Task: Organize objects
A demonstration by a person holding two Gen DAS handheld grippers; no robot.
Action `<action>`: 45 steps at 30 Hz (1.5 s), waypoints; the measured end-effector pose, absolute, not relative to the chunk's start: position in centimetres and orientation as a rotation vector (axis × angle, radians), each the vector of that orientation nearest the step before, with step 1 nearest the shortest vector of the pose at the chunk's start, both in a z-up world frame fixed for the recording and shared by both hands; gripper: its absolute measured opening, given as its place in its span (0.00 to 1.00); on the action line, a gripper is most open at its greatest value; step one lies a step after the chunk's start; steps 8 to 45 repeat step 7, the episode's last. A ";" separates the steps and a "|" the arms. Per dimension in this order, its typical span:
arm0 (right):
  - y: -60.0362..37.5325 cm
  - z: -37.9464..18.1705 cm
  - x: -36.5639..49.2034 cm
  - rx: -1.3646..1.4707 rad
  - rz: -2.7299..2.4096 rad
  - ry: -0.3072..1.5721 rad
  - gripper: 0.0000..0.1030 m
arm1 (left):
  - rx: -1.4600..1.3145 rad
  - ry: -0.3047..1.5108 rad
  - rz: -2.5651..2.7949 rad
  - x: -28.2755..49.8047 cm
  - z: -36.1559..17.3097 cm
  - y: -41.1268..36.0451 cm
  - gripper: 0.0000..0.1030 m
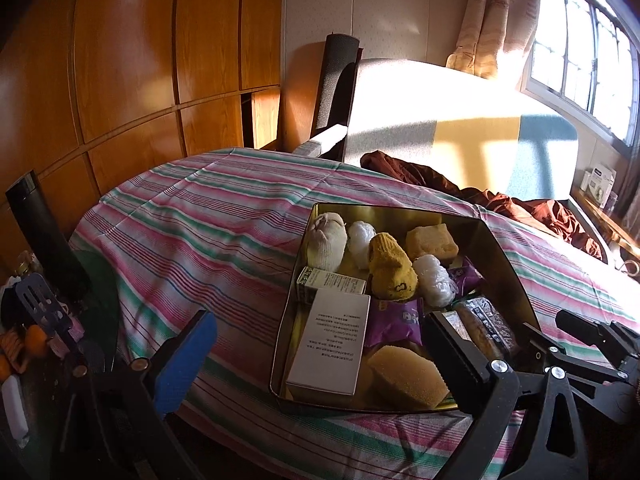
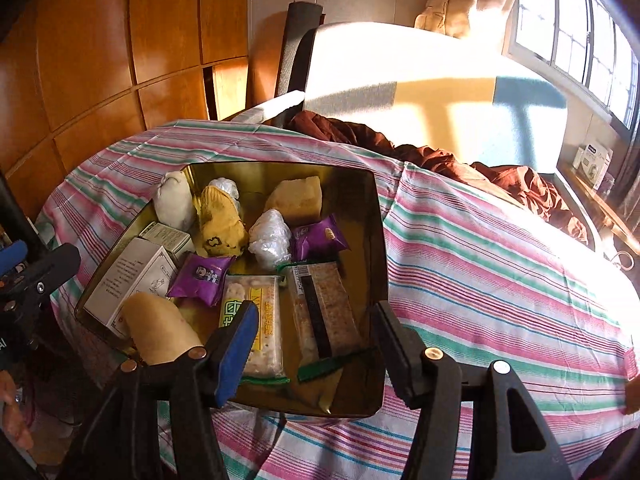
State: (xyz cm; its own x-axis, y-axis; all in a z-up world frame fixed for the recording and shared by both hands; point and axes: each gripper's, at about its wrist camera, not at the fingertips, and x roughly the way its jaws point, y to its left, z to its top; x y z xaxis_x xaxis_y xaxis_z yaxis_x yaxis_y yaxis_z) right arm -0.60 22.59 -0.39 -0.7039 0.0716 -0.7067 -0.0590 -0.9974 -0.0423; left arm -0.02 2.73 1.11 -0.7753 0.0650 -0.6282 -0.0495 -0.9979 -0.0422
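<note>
A gold metal tin sits on the striped cloth. It holds a white sock ball, a yellow sock, white boxes, purple snack packets, yellow sponges, plastic-wrapped white balls and wrapped biscuit bars. My left gripper is open and empty above the tin's near side. My right gripper is open and empty over the biscuit bars; it also shows in the left wrist view.
The striped cloth covers a round table. A brown garment lies at the far side by a pale chair back. A black cylinder and clutter stand at the left. Wooden cabinets are behind.
</note>
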 end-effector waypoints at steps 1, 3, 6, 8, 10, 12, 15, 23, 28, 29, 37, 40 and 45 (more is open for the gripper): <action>22.6 -0.3 -0.3 -1.159 2.837 -0.019 0.58 | -1.030 -0.032 2.903 0.1 1.0 2.8 1.00; 22.5 0.0 -0.1 -1.135 2.841 -0.019 0.58 | -1.013 -0.025 2.908 0.5 0.9 2.9 1.00; 22.4 0.1 -0.2 -1.121 2.837 -0.031 0.58 | -0.995 -0.007 2.910 0.8 0.8 3.1 0.99; 22.4 0.2 -0.1 -1.117 2.837 -0.030 0.58 | -0.991 -0.007 2.909 0.8 0.9 3.1 0.99; 22.4 0.2 -0.1 -1.117 2.837 -0.030 0.58 | -0.991 -0.007 2.909 0.8 0.9 3.1 0.99; 22.4 0.2 -0.1 -1.117 2.837 -0.030 0.58 | -0.991 -0.007 2.909 0.8 0.9 3.1 0.99; 22.4 0.2 -0.1 -1.117 2.837 -0.030 0.58 | -0.991 -0.007 2.909 0.8 0.9 3.1 0.99; 22.4 0.2 -0.1 -1.117 2.837 -0.030 0.58 | -0.991 -0.007 2.909 0.8 0.9 3.1 0.99; 22.4 0.2 -0.1 -1.117 2.837 -0.030 0.58 | -0.991 -0.007 2.909 0.8 0.9 3.1 0.99; 22.4 0.2 -0.1 -1.117 2.837 -0.030 0.58 | -0.991 -0.007 2.909 0.8 0.9 3.1 0.99; 22.4 0.2 -0.1 -1.117 2.837 -0.030 0.58 | -0.991 -0.007 2.909 0.8 0.9 3.1 0.99; 22.4 0.2 -0.1 -1.117 2.837 -0.030 0.58 | -0.991 -0.007 2.909 0.8 0.9 3.1 0.99; 22.4 0.2 -0.1 -1.117 2.837 -0.030 0.58 | -0.991 -0.007 2.909 0.8 0.9 3.1 0.99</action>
